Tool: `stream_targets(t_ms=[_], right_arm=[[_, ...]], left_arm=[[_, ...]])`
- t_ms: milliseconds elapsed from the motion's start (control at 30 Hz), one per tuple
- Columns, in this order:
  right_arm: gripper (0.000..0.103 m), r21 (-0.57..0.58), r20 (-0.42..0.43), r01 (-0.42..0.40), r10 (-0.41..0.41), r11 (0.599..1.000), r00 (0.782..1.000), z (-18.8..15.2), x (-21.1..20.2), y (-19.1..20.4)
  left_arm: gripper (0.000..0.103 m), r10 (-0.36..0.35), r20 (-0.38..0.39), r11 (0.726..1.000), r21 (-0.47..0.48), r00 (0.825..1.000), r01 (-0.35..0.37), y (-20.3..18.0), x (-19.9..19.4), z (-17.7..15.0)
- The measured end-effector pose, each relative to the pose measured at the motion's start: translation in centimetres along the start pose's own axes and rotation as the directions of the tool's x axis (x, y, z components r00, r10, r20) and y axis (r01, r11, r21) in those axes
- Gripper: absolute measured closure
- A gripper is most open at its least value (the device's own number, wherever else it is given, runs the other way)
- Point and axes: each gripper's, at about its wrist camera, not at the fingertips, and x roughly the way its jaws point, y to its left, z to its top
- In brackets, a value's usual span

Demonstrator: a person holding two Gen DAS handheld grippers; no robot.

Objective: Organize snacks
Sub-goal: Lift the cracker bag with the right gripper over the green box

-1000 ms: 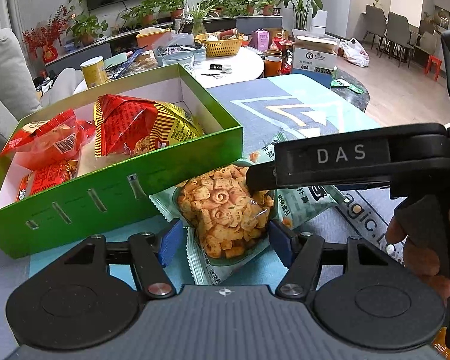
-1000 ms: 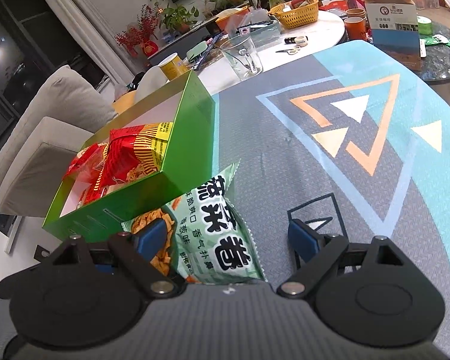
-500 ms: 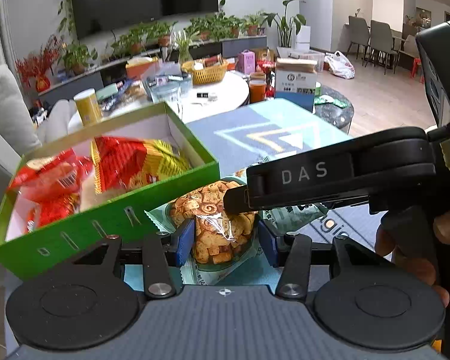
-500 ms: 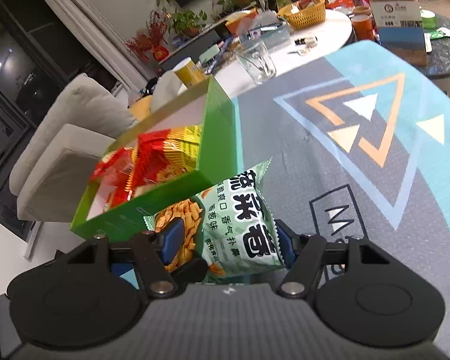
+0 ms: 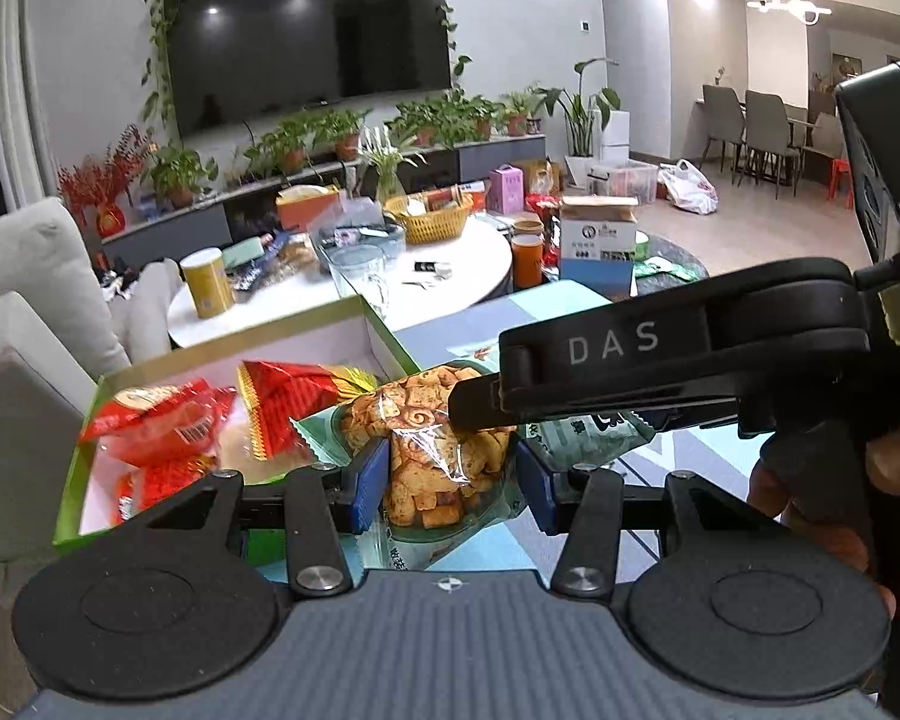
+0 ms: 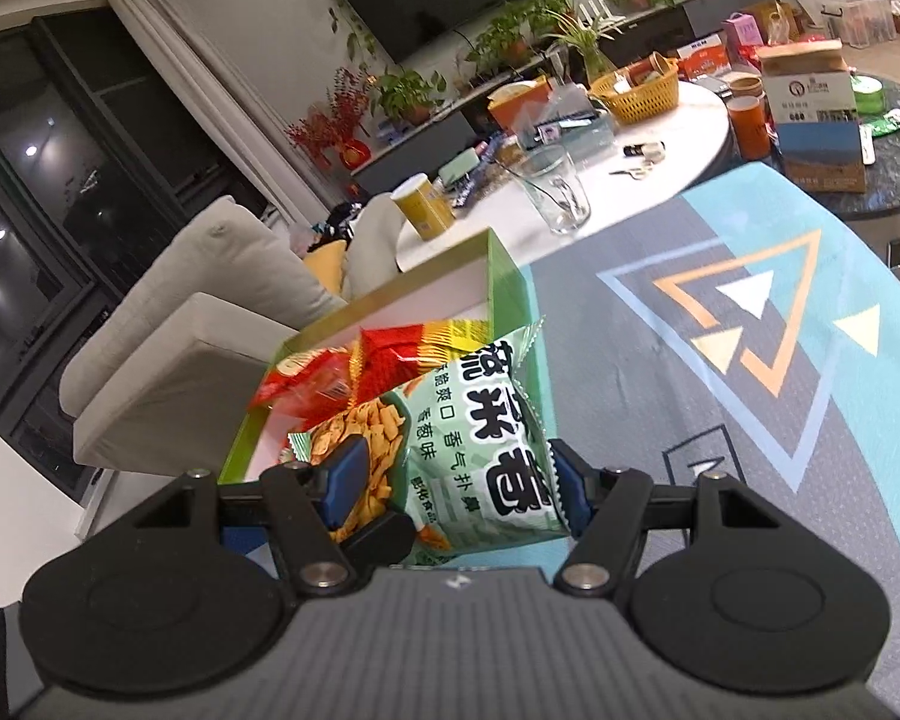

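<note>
We grasp the snack bag (image 5: 444, 462) with both: left hand-held gripper (image 5: 447, 483) and right hand-held gripper (image 6: 456, 483), above the box (image 6: 504, 294).

A home living room, lights on, dark outside.
A big wall television (image 5: 309, 39) hangs above a low cabinet lined with potted plants (image 5: 450, 114); a pale sofa (image 6: 210, 324) sits by the dark window (image 6: 24, 228), a cluttered round coffee table (image 5: 468, 264) stands in the middle, and dining chairs (image 5: 750, 126) wait at the far end.
</note>
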Motion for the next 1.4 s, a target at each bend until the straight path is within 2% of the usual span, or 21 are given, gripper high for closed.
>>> stream_targets(t_ms=[267,567,833,1033,1400], right_arm=[[0.044,-0.047,0.019,-0.010,0.011,0.999,1.000,1.2,0.3,2.4],[0.044,-0.006,0.039,-0.045,0.045,0.999,0.998,3.1,1.9,4.3],[0.044,0.060,0.035,-0.085,0.083,0.995,0.996,4.8,3.8,4.5],[0.044,0.092,0.028,-0.079,0.076,0.993,0.997,5.6,5.8,4.6],[0.043,0.148,0.014,-0.064,0.063,0.987,0.998,6.3,9.6,3.2]], left_arm=[[0.059,0.054,0.037,0.998,-0.013,0.998,-0.054,1.4,-1.2,1.1],[0.058,0.115,0.080,0.993,-0.008,0.990,-0.115,3.6,-1.0,3.2],[0.058,0.147,0.095,0.989,0.003,0.985,-0.148,5.5,0.4,4.9],[0.058,0.168,0.085,0.985,0.012,0.982,-0.169,6.4,2.6,5.4],[0.058,0.147,0.048,0.989,0.009,0.988,-0.148,8.2,6.8,5.5]])
